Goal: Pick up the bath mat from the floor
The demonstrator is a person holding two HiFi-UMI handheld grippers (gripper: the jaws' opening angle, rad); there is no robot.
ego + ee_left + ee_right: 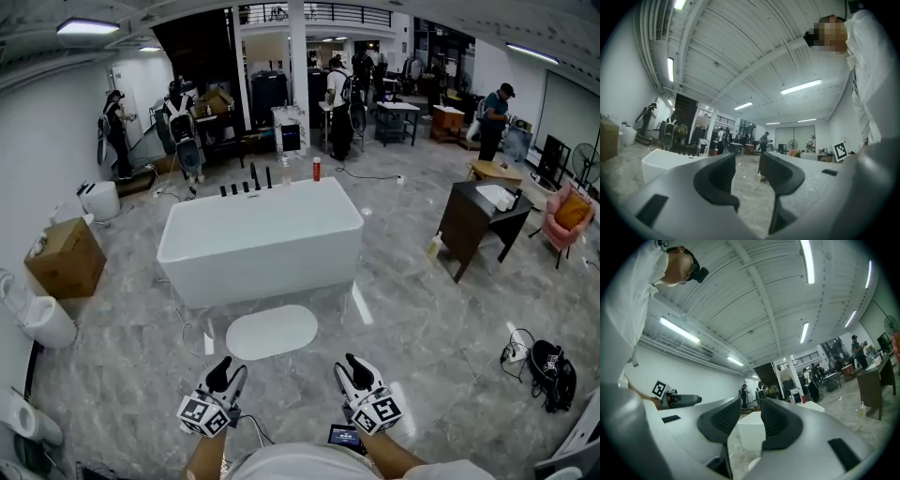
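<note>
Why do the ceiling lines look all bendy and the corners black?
Left and right gripper views: a wide-angle lens bends the ceiling beams and leaves black corners. Head view: the walls bow too, and glare streaks the shiny floor beside the bathtub.

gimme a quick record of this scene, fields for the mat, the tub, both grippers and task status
mat: white, oval, flat on the floor, nothing touching it
tub: white, just behind the mat
left hand-held gripper: jaws apart, empty, short of the mat
right hand-held gripper: jaws apart, empty, short of the mat
nearby: box at the left, dark vanity at the right
status: mat not yet picked up
</note>
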